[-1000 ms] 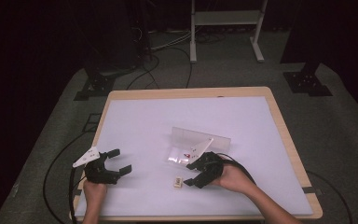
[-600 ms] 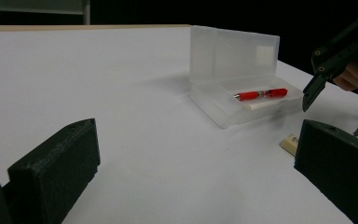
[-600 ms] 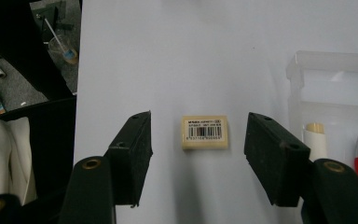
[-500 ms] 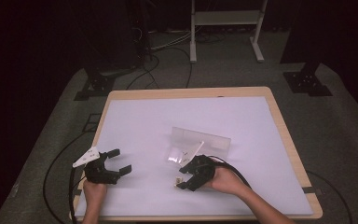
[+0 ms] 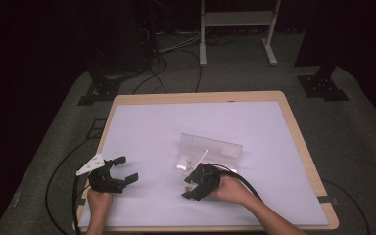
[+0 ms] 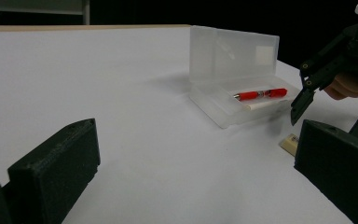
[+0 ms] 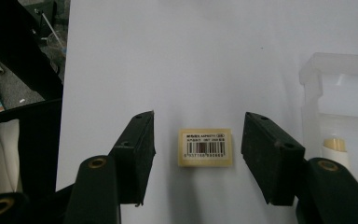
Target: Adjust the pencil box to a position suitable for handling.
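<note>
A small cream eraser [image 7: 205, 147] with a barcode label lies flat on the white table [image 5: 166, 122]. My right gripper [image 7: 198, 135] hovers over it, and the eraser sits between the jaws with a gap on each side. The jaws have just been closing. In the high view the right gripper [image 5: 186, 187] is just in front of an open clear pencil case [image 5: 210, 147]. A red pen [image 6: 261, 94] and a pale stick [image 6: 265, 106] lie in the case's tray. My left gripper [image 5: 129, 168] rests open and empty at the front left, facing the case [image 6: 233, 56] and the eraser [image 6: 290, 142].
The table's wooden rim [image 5: 301, 147] runs round the white top. Cables [image 5: 156, 73] and a black stand foot [image 5: 100, 90] lie on the grey floor behind. A white frame [image 5: 235, 29] stands farther back.
My right gripper has moved left and toward the front edge, coming down over the eraser, and its jaws stand a little narrower. The left gripper has stayed put.
</note>
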`<act>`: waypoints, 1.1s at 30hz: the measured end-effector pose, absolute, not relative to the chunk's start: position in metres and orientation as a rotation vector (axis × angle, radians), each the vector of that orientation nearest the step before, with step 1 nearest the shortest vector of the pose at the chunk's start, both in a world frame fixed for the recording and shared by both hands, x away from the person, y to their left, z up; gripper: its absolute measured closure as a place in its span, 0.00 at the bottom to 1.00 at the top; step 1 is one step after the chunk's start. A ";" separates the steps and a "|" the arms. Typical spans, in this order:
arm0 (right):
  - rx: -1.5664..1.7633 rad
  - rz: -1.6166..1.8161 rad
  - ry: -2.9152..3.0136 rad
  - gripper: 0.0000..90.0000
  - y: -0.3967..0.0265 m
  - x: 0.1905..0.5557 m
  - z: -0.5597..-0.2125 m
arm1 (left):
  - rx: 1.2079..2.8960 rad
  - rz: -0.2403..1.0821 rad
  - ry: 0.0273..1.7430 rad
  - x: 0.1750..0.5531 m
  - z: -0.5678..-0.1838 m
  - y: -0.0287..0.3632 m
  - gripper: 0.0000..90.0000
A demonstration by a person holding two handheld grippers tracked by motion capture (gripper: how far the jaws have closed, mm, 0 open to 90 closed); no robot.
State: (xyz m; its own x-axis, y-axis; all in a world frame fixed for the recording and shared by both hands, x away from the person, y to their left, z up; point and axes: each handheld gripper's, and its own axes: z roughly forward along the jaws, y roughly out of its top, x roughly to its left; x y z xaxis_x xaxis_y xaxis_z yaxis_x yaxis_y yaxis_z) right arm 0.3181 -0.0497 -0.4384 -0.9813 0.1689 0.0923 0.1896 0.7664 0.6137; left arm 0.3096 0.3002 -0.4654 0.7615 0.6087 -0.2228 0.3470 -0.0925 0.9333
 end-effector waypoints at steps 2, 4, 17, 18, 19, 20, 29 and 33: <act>-0.291 -1.015 -2.928 0.49 -0.048 0.319 -0.440 | 1.699 0.257 0.762 0.310 -0.465 0.300 0.00; -0.291 -1.005 -2.935 0.50 -0.047 0.320 -0.442 | 1.702 0.258 0.761 0.309 -0.465 0.300 0.00; -0.299 -0.944 -2.954 0.60 -0.045 0.323 -0.450 | 1.700 0.257 0.762 0.309 -0.465 0.300 0.00; -0.297 -0.940 -2.958 0.60 -0.044 0.323 -0.450 | 1.701 0.257 0.762 0.309 -0.465 0.300 0.00; -0.295 -0.939 -2.957 0.62 -0.044 0.323 -0.451 | 1.701 0.257 0.762 0.309 -0.465 0.300 0.00; -0.293 -0.937 -2.951 0.64 -0.044 0.324 -0.451 | 1.699 0.257 0.762 0.309 -0.465 0.300 0.00; -0.300 -0.966 -2.974 0.65 -0.045 0.324 -0.449 | 1.699 0.257 0.762 0.309 -0.465 0.300 0.00; -0.302 -0.980 -2.977 0.65 -0.047 0.324 -0.445 | 1.698 0.257 0.762 0.309 -0.465 0.300 0.00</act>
State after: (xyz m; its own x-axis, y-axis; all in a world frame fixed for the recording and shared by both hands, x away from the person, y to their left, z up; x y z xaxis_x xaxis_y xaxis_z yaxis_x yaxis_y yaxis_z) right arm 0.3244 -0.0473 -0.4446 -0.9816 0.1836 0.0528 0.1791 0.7879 0.5891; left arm 0.3094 0.3001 -0.4653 0.7613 0.6080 -0.2252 0.3472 -0.0891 0.9335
